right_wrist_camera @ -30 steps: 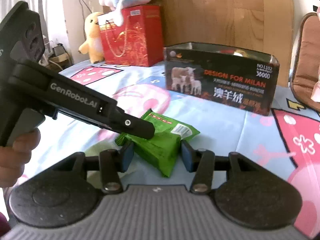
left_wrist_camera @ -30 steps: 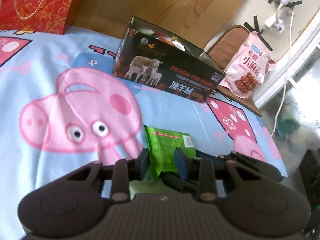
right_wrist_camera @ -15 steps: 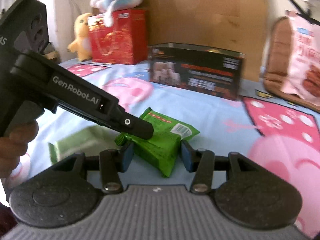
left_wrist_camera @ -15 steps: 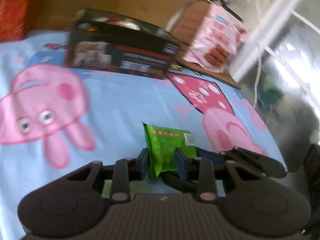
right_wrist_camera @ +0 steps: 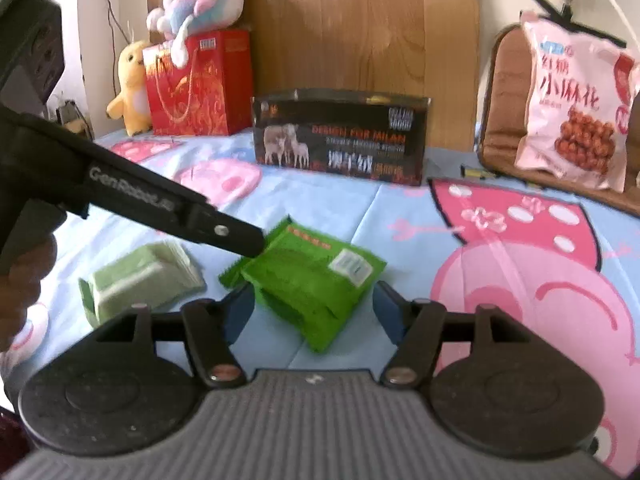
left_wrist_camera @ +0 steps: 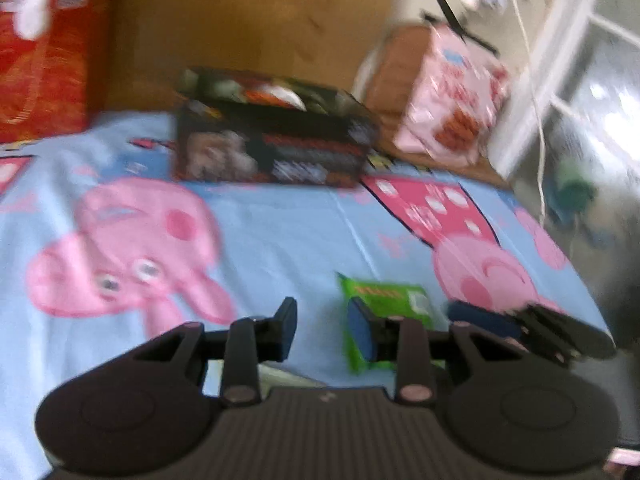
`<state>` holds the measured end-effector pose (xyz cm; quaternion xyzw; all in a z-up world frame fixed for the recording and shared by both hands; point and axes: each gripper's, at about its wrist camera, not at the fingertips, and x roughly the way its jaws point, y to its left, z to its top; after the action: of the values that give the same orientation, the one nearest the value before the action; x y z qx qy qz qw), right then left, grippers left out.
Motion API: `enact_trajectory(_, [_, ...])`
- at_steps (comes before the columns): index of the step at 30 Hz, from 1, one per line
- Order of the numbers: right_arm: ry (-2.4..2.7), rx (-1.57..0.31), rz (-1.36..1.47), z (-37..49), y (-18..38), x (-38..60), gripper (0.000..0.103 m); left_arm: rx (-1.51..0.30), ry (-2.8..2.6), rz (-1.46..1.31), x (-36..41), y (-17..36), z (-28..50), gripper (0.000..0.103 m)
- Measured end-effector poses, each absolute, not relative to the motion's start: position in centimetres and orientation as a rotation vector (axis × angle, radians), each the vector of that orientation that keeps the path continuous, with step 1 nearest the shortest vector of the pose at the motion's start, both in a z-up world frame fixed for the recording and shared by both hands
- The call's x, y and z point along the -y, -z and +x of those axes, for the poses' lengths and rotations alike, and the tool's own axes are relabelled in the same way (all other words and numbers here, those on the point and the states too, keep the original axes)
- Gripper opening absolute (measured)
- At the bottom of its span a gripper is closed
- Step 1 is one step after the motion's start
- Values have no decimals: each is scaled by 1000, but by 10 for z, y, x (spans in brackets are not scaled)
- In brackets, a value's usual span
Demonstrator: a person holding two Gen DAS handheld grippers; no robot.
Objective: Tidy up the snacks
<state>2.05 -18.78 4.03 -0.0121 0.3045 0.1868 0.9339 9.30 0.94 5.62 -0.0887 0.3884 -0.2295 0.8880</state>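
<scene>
— Green packet (right_wrist_camera: 316, 280): where does it sit?
— On the blue sheet (right_wrist_camera: 340, 208), between the right gripper (right_wrist_camera: 314, 312)'s spread fingers, touching neither.
— And the left gripper (left_wrist_camera: 326, 330)?
— Also spread, holding nothing; the packet (left_wrist_camera: 384, 304) lies just beyond its right finger, with a pale green packet (right_wrist_camera: 140, 280) nearby.

The left wrist view is strongly smeared by motion blur, so the print on the dark box (left_wrist_camera: 276, 140) and the pink snack bag (left_wrist_camera: 452, 108) cannot be read, and the window (left_wrist_camera: 600, 92) at far right is washed out by bright daylight. The right wrist view is sharper and evenly lit by soft daylight, with only weak shadows. Both pictures curve and darken at the corners from the fisheye lens.
</scene>
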Motion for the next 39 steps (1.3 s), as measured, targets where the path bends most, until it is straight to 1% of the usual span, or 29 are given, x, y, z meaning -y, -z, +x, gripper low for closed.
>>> enact_trajectory(2, [-483,-598,38,16,-50,191,67,-790,468,-213,-32,-61,92,28])
enact_trajectory(6, [-685,-662,104,15,-48,182,65,-814,489,-253,-69,-55,80,28])
enact_trajectory(8, [-744,-705,75,13,-39,171,60,-854,509,-274,-80,-45,72,28])
enact_trajectory(11, [-791,-742,13,11,-29,154,60,-894,505,-288,-88,-33,64,29])
enact_trajectory(15, [-831,-732,-61,12,-29,130,60,-914,562,-359,-89,-24,60,30])
enact_trajectory(17, [-816,-708,-138,15,-30,117,60,-898,554,-341,-83,-24,58,30])
enact_trajectory(18, [-802,-696,-177,16,-30,111,56,-887,547,-322,-80,-26,58,30])
enact_trajectory(20, [-788,-690,-203,24,-31,109,54,-881,528,-316,-78,-29,62,29])
enact_trajectory(22, [-778,-695,-184,33,-31,110,51,-871,508,-313,-77,-33,70,28])
enact_trajectory(24, [-759,-675,-185,40,-35,108,45,-850,494,-314,-77,-40,79,28])
enact_trajectory(25, [-746,-656,-188,43,-39,108,44,-834,493,-317,-77,-45,84,28])
enact_trajectory(29, [-699,-577,-166,64,-58,112,44,-753,503,-313,-73,-74,110,28])
enact_trajectory(35, [-616,-435,-238,117,-89,112,44,-623,492,-265,-55,-117,168,28])
enact_trajectory(39, [-564,-422,-261,176,-96,106,44,-599,452,-273,-46,-124,224,28])
